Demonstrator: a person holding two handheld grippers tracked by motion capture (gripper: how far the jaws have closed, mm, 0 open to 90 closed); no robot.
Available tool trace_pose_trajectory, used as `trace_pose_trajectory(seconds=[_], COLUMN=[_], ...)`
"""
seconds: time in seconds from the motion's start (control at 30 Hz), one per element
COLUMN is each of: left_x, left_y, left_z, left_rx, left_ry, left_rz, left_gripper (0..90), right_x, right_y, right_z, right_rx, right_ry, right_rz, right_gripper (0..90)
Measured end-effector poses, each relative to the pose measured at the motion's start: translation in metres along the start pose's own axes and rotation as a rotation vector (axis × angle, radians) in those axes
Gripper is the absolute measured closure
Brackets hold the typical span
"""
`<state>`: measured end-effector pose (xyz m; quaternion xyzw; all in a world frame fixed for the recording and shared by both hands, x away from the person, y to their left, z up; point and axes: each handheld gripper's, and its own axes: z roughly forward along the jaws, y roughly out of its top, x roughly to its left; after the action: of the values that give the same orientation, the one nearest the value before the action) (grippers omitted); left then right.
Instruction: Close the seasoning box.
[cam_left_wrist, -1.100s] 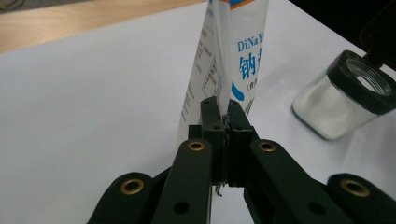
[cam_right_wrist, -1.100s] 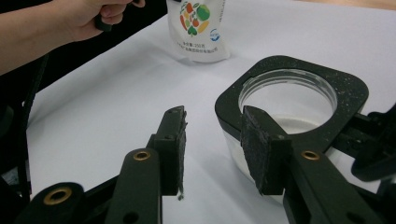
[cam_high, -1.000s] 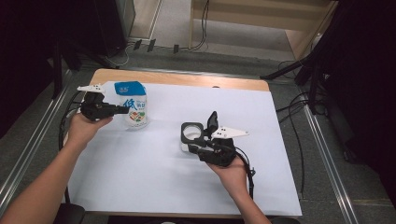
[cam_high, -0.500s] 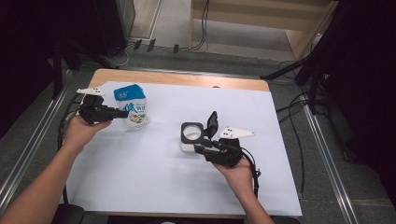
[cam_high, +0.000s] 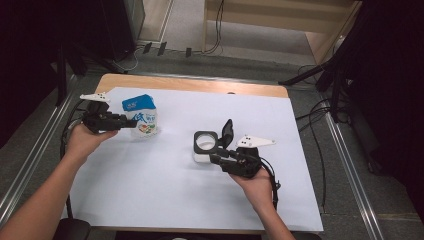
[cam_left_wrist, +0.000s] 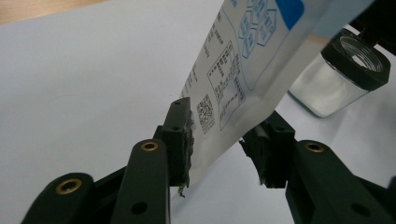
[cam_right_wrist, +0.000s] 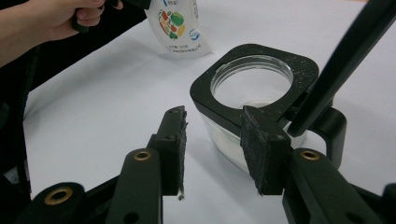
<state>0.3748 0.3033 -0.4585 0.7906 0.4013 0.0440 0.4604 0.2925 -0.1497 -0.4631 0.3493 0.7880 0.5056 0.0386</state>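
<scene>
A white sheet (cam_high: 165, 200) covers a wooden table (cam_high: 190, 84) ringed by grey floor, trailing cables and dark equipment. On the sheet's left side, the left gripper (cam_high: 131, 121) has its two black jaws drawn in on the lower edge of a white-and-blue printed plastic pouch (cam_high: 141, 116); in the left gripper view the pouch (cam_left_wrist: 243, 79) leans to the right between the pads (cam_left_wrist: 180, 140), its corner caught between them, with small print and a square code facing the camera. The pouch stands tilted near the table's back-left, well apart from the right hand. Near the middle of the sheet, the right gripper (cam_high: 216, 157) sits just beside a clear square glass jar with a black rim and raised black flip lid (cam_high: 206, 146). In the right gripper view its jaws stand parted, holding nothing, with the right pad (cam_right_wrist: 258, 149) against the near corner of the jar (cam_right_wrist: 254, 84) and the left pad over bare sheet. White powder lies in the jar's bottom. The lid stands upright at the jar's right.
</scene>
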Motion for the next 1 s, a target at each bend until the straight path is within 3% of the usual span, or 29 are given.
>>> trace_pose_trajectory(seconds=[0.23, 0.5, 0.73, 0.9, 1.0], left_x=[-0.004, -0.012, -0.013, -0.017, -0.021], left_y=[0.001, 0.001, -0.01, -0.021, -0.026], left_z=[-0.005, -0.01, -0.024, -0.032, -0.036], left_rx=[-0.009, 0.015, 0.005, 0.007, 0.021], left_ry=[-0.001, -0.005, -0.005, 0.004, 0.011], left_rz=[0.009, 0.021, -0.013, -0.023, -0.023], left_gripper=[58.8, 53.4, 51.4, 51.2, 51.0], right_x=[-0.002, -0.002, -0.01, -0.02, -0.026], right_y=[0.001, 0.002, -0.001, 0.0, 0.001], right_z=[-0.001, -0.01, -0.025, -0.034, -0.036], right_rx=[-0.002, -0.006, 0.011, 0.005, 0.012], right_ry=[0.001, 0.007, -0.023, -0.033, -0.039], right_rz=[0.007, -0.001, -0.013, 0.01, 0.024], right_gripper=[62.8, 66.9, 78.8, 88.9, 90.0])
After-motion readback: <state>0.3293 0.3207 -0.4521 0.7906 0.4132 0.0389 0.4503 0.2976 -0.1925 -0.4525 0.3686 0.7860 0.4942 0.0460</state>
